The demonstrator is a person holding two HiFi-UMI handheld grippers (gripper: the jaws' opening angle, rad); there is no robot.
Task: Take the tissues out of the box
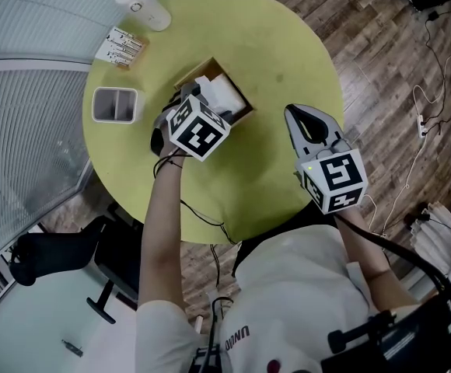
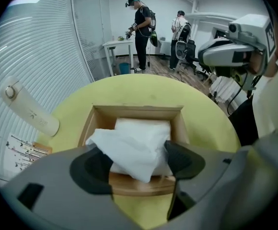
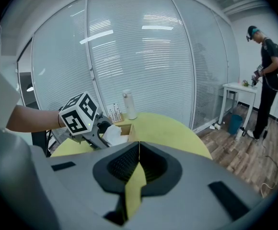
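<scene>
An open wooden box (image 1: 243, 112) stands on the round yellow-green table (image 1: 288, 61), with white tissues (image 1: 222, 90) in it. My left gripper (image 1: 197, 93) points steeply down over the box's near side. In the left gripper view its jaws stand wide, and a pulled-up fold of tissue (image 2: 134, 145) lies loosely between the two black pads (image 2: 93, 169), above the box (image 2: 134, 111). My right gripper (image 1: 297, 115) hovers over the table to the right of the box, shut and empty; its pads (image 3: 148, 164) meet along one line. The right gripper view shows the box (image 3: 127, 128) far left.
A white bottle (image 1: 142, 6) lies at the table's far left rim, next to a flat printed packet (image 1: 120, 49) and a white two-part holder (image 1: 115, 104). A black chair (image 1: 54, 255) stands below the table's left edge. Two people (image 2: 141, 28) work at a distant desk.
</scene>
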